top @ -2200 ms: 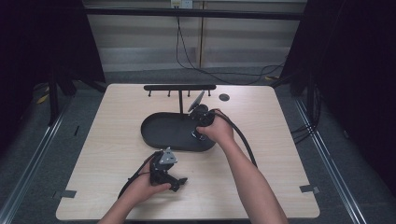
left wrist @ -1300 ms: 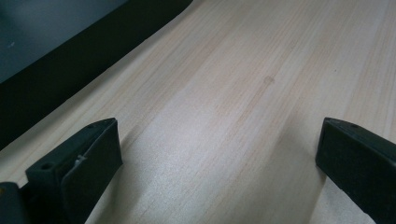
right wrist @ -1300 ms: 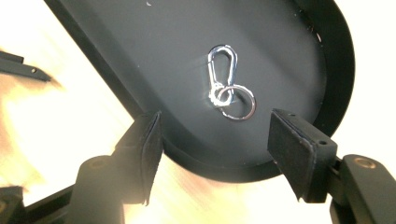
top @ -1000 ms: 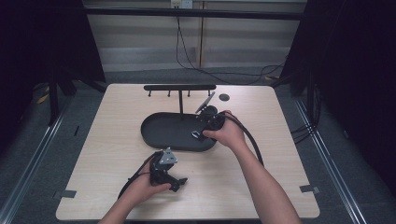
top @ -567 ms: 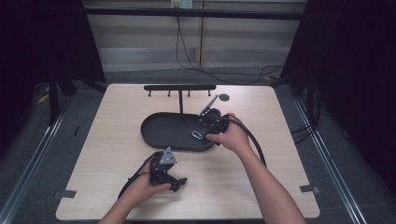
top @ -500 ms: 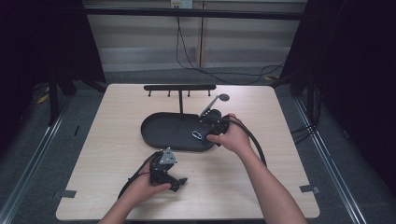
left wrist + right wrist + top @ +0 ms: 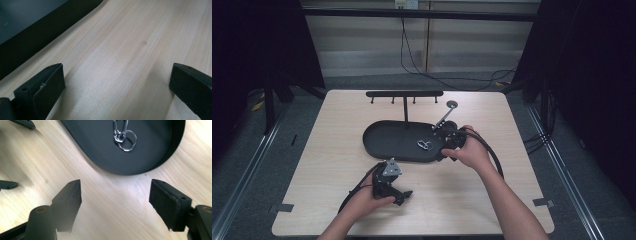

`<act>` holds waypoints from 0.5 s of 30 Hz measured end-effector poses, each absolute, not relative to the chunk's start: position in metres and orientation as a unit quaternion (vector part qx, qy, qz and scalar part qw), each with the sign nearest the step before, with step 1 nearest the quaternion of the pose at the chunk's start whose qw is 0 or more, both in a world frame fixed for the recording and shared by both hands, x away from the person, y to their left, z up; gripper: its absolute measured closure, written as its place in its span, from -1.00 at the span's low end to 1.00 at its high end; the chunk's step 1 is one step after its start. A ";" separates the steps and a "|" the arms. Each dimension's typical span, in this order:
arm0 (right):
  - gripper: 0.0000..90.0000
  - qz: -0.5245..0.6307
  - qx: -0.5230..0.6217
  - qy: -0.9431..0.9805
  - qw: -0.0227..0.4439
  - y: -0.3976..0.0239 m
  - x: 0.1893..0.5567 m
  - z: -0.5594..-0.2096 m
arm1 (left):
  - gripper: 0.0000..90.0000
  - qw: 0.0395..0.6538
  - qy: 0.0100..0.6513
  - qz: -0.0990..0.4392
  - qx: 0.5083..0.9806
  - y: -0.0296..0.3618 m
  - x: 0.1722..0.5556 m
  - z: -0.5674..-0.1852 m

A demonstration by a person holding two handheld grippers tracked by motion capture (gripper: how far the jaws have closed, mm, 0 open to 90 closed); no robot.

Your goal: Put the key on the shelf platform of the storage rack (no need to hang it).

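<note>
Bare table (image 7: 337, 135) L of tray (image 7: 382, 145); rack (image 7: 404, 94) blocks behind.

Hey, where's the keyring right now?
The keyring lies inside the black tray, toward its right end in the high view, just left of the right gripper; the right gripper view shows it past the open jaws.

Bright lit table (image 7: 337, 165), dark surroundings, soft shadows, blurred near gripper views' edges

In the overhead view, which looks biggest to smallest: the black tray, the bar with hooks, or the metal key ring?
1. Black tray, clearly the largest.
2. Bar with hooks, long but thin, and farther from the camera.
3. Metal key ring, tiny, lying in the tray.
</note>
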State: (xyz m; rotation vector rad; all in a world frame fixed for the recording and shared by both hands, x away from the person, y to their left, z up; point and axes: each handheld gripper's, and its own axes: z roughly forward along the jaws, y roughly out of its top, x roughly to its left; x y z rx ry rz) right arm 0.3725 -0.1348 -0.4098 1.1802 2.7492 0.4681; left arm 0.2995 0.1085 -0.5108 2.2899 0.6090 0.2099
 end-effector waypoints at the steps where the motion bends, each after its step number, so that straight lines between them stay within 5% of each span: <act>1: -0.42 0.154 0.391 0.906 0.054 -0.136 0.372 -0.410 | -1.00 0.372 0.238 0.082 0.894 0.109 0.300 -0.511; 15: -0.44 0.166 0.391 0.904 0.057 -0.155 0.356 -0.416 | -1.00 0.369 0.234 0.081 0.896 0.109 0.300 -0.510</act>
